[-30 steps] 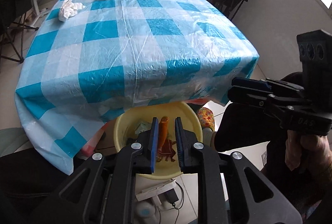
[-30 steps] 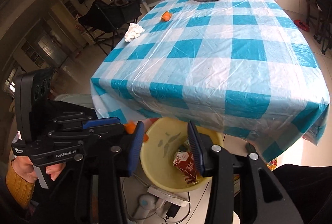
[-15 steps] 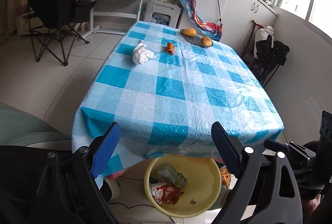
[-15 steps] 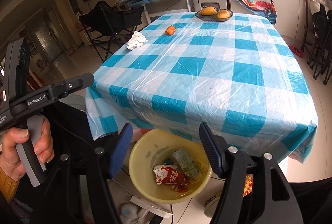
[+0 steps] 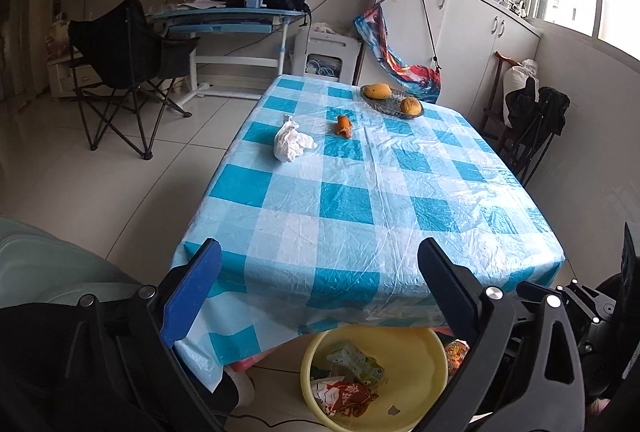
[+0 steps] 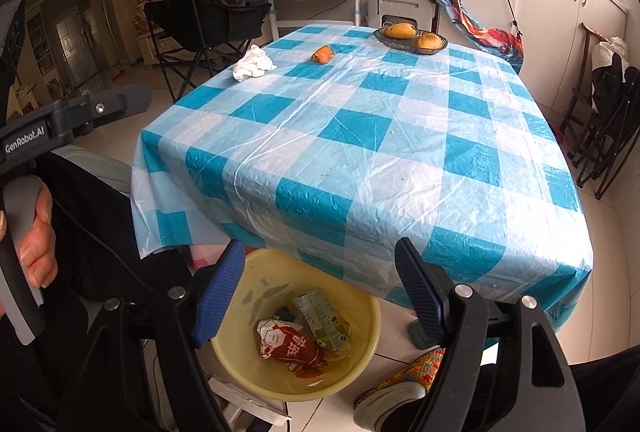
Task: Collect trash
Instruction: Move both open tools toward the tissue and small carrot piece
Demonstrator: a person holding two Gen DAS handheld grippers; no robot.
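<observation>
Both tools hang over the round yellow plastic basin (image 6: 296, 332) on the floor below the near edge of the counter (image 6: 360, 152), which wears a blue-and-white checked plastic cloth. The left gripper (image 5: 320, 288) has its jaws wide apart with nothing between them; they have just been opening. The right gripper (image 6: 320, 288) also shows its jaws apart and empty, and they too have just been opening.

Inside the basin lie a crumpled red-and-white snack wrapper (image 6: 290, 346) and a flattened green drink carton (image 6: 320, 316), so that part of the collecting looks done. Far across the counter from the basin remain a crumpled white tissue (image 5: 290, 144) and, just beyond it, a small orange scrap of peel or food (image 5: 344, 126).

The main risk is reach: both scraps sit well away from the basin, so a stretch across the slick cloth could drag or wrinkle it and shift them. The tissue is soft and loose, so a shallow pinch may tear off a corner or drop it on the carry back. The orange scrap lies near the dark oval dish of yellow fruit (image 5: 392, 100); a careless sweep might knock that, and the fruit is probably not trash.

Beyond the counter stand a black folding chair (image 5: 124, 72) and a blue desk (image 5: 228, 20), neither blocking the way.
</observation>
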